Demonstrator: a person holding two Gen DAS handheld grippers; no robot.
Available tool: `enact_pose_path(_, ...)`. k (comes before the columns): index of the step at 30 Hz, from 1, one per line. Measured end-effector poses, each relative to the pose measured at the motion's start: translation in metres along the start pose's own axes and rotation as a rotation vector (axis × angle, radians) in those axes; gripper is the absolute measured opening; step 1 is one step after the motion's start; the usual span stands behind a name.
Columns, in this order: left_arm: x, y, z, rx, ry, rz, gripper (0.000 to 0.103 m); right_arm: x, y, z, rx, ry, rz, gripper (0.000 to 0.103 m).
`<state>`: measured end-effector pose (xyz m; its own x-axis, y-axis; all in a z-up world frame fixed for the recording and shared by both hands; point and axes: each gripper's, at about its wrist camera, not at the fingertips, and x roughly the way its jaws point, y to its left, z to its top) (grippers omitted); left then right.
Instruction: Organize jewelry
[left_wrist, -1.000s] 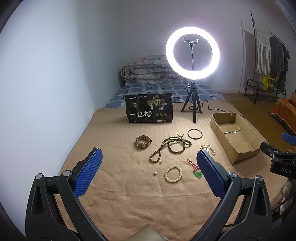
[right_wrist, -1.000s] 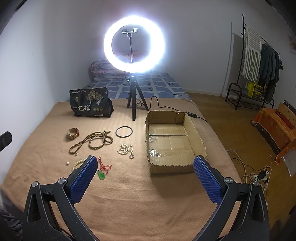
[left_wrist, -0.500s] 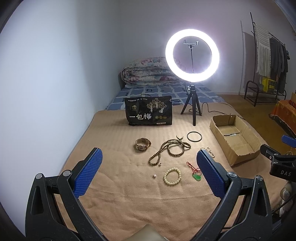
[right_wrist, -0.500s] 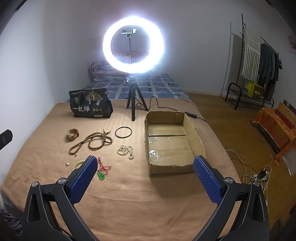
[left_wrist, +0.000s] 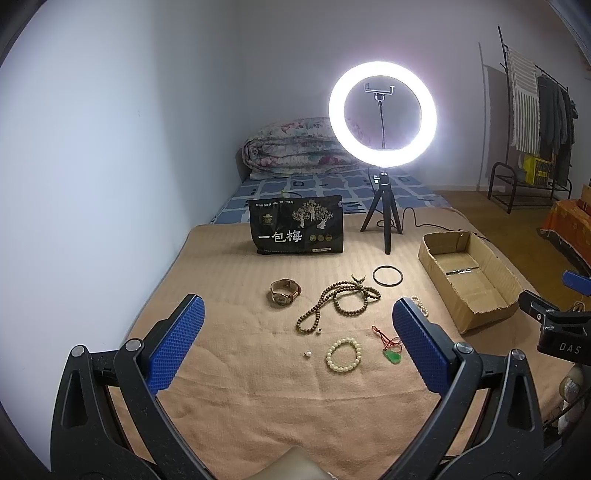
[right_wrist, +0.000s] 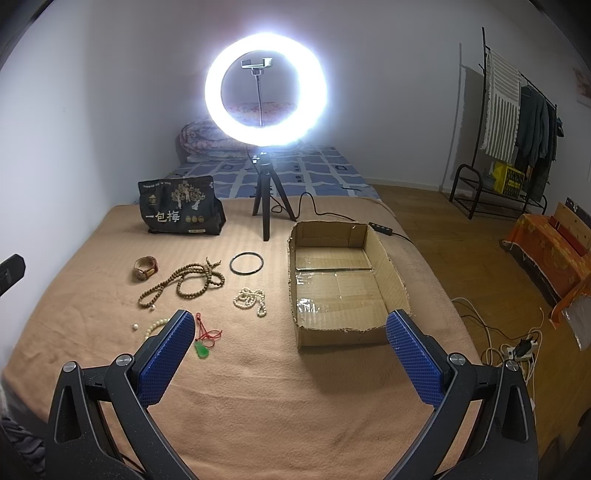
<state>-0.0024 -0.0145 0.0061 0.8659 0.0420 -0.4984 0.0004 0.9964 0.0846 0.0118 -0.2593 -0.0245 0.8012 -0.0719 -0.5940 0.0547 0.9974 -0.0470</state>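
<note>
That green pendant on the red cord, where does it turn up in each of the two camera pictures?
Left wrist view: the green pendant lies low and right of centre on the tan blanket, just inside the camera's own right finger.
Right wrist view: the pendant lies low and left, just right of that camera's left finger.
Shared landmark: the black ring lies beyond it in both.

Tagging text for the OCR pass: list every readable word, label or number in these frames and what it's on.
"一包梅": large white characters on the black bag, also readable in the right wrist view.
"DAS": on the black body of the right gripper; the edge of the left wrist view may cut off further letters.
Small print along the bag's top and bottom edges: too small to read.
Yellow crate markings: blurred.
</note>
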Motion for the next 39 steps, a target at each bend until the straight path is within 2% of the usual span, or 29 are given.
enact_pose_path(28, 0.000, 0.000, -0.001, -0.001, -0.001, 0.000, 0.103, 0.000, 0.000, -0.001, 0.001, 0.000, 0.001, 0.103)
enact_pose_path(39, 0.012, 0.000, -0.003, -0.008, 0.035, 0.004, 0.103, 0.004, 0.000, -0.002, 0.005, 0.010, -0.006, 0.103)
